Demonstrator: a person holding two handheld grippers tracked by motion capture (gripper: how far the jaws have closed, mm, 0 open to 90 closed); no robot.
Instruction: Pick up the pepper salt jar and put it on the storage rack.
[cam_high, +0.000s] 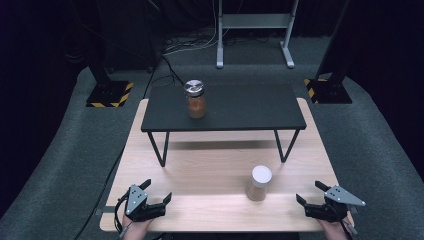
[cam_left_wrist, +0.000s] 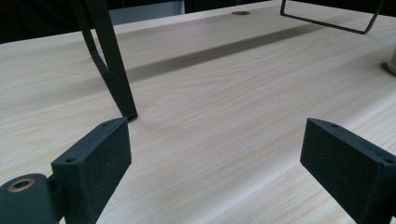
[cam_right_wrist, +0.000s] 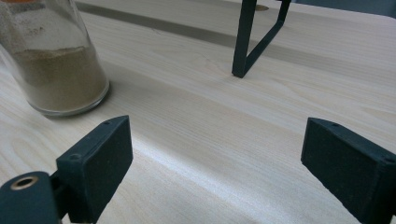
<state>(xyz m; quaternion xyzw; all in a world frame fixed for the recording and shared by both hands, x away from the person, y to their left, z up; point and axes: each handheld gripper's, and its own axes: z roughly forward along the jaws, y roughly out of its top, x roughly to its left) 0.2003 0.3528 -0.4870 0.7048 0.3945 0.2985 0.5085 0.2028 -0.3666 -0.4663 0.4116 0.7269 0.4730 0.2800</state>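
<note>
A glass jar with a white lid (cam_high: 260, 183), partly filled with tan powder, stands on the wooden table (cam_high: 210, 165) near its front right. The same jar (cam_right_wrist: 56, 60) is at the upper left of the right gripper view. A second jar with a silver lid (cam_high: 195, 99) holding orange-brown powder stands on the black shelf (cam_high: 235, 107). My left gripper (cam_high: 156, 191) rests open at the front left corner, jaws wide apart over bare wood (cam_left_wrist: 215, 140). At the front right my right gripper (cam_high: 311, 193) is open too, with nothing between its jaws (cam_right_wrist: 215, 154).
The black shelf stands on thin metal legs (cam_high: 161, 148) over the table's far half; one leg (cam_left_wrist: 112, 65) is close ahead of the left gripper, another (cam_right_wrist: 245, 39) ahead of the right. Dark carpet, stand bases (cam_high: 110, 92) and cables surround the table.
</note>
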